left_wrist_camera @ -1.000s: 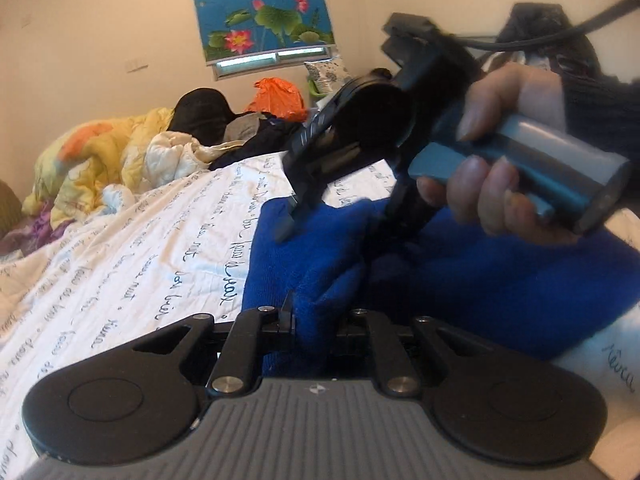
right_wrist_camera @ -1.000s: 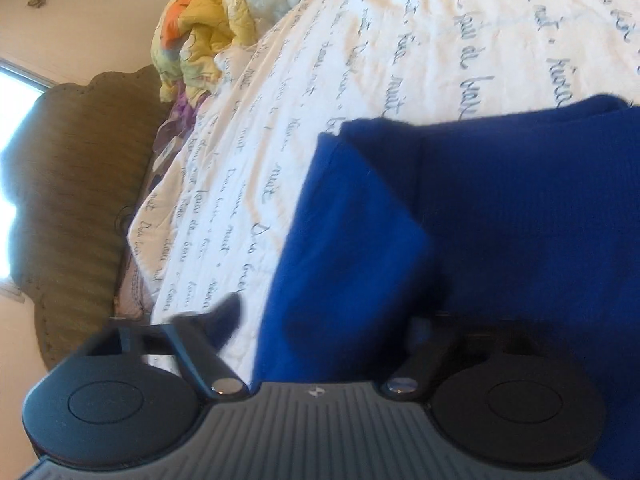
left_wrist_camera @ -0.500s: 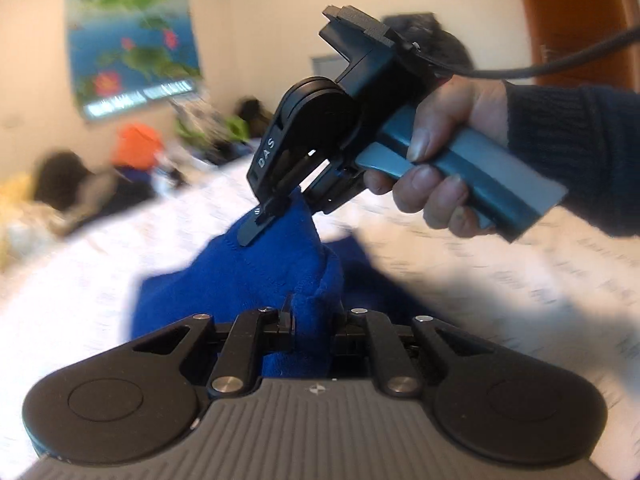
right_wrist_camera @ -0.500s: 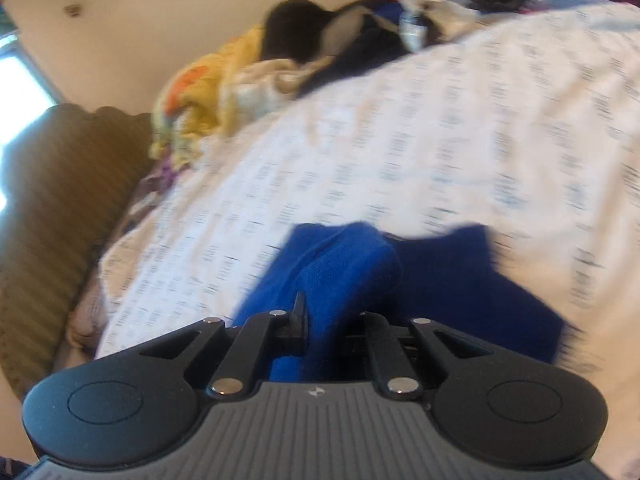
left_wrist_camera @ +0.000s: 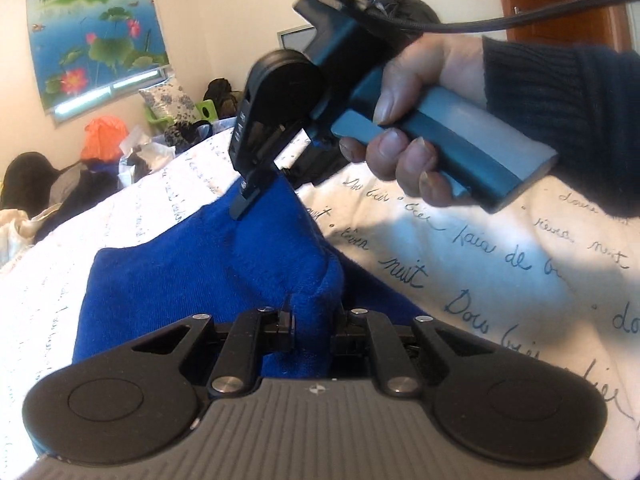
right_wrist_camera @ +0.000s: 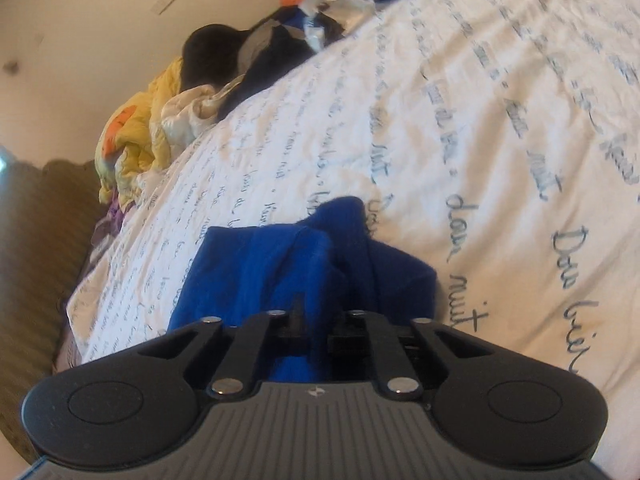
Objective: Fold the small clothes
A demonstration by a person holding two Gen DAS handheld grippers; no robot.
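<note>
Both tools are clamped onto the same piece of laundry here. The left gripper (left_wrist_camera: 314, 326) has its jaws pinched narrow on a bunched fold of the small royal-blue fleece garment (left_wrist_camera: 192, 276), and the cloth rises straight out from between its fingers and spreads away ahead of it and off to its left. Just ahead of that tool and higher up, the right gripper (left_wrist_camera: 244, 206) comes in tilted nose-down, its black tips biting another raised edge of the same blue cloth, so the fabric peaks up like a little tent between the two grips. A person's hand (left_wrist_camera: 416, 128) in a dark ribbed knit sleeve (left_wrist_camera: 560, 116) wraps the teal-and-grey handle behind it, with a black cable trailing off the back.

From the right wrist camera, the right gripper (right_wrist_camera: 316, 326) is squeezed tight on a blue fold too, and the rest of the garment (right_wrist_camera: 256, 264) lies just in front of its fingers on the white bedsheet printed with blue handwriting (right_wrist_camera: 500, 128). Far beyond the tool sits a crumpled yellow-and-orange quilt (right_wrist_camera: 136, 136) next to a heap of dark clothes (right_wrist_camera: 248, 56).
</note>
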